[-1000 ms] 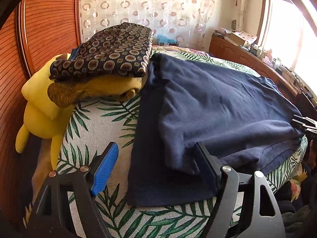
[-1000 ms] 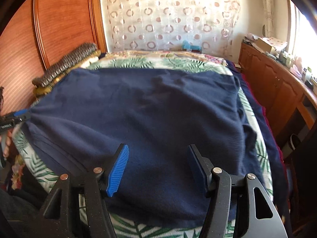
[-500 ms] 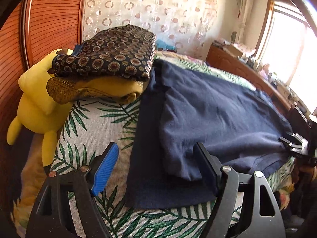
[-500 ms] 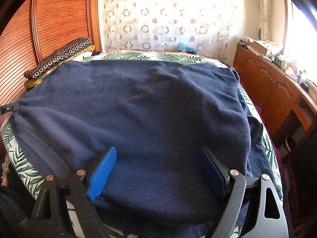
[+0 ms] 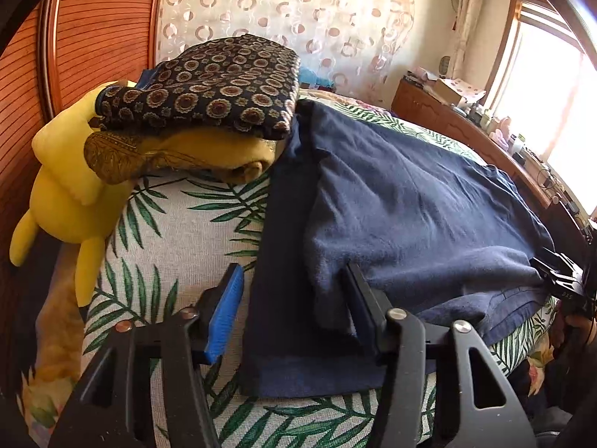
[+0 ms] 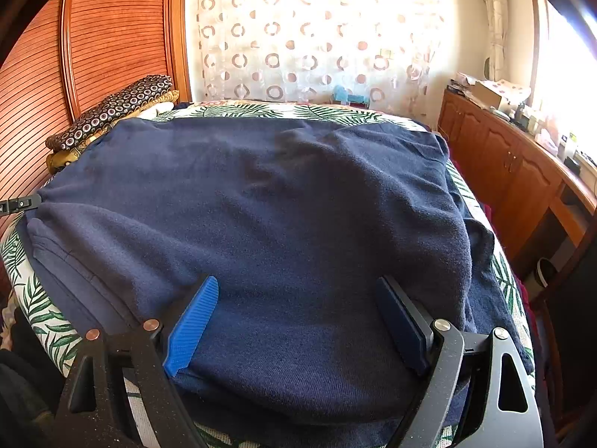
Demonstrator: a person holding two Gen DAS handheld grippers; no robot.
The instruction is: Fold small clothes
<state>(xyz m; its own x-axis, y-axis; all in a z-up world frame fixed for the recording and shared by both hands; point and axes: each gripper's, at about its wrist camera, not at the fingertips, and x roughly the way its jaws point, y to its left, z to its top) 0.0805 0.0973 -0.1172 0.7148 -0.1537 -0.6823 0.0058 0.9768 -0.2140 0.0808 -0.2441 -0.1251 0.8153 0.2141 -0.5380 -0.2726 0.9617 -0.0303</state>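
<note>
A navy blue garment (image 5: 410,201) lies spread on the palm-leaf bed cover (image 5: 179,224), with its upper layer folded over a lower one. It fills the right wrist view (image 6: 283,205). My left gripper (image 5: 294,298) is open, its jaws astride the garment's left edge near the front corner. My right gripper (image 6: 298,310) is open wide and sits low over the garment's near edge, with cloth between its jaws. The left gripper's tip shows at the far left of the right wrist view (image 6: 18,203). The right gripper shows at the right edge of the left wrist view (image 5: 559,280).
A stack of folded patterned clothes (image 5: 209,89) lies on a yellow plush toy (image 5: 71,186) at the bed's back left by the wooden headboard (image 5: 100,26). A wooden cabinet (image 6: 515,171) with clutter runs along the right under the window.
The right gripper has opened wider and moved forward and down onto the garment's near edge. The left gripper has moved closer to the garment's left edge and stays open.
</note>
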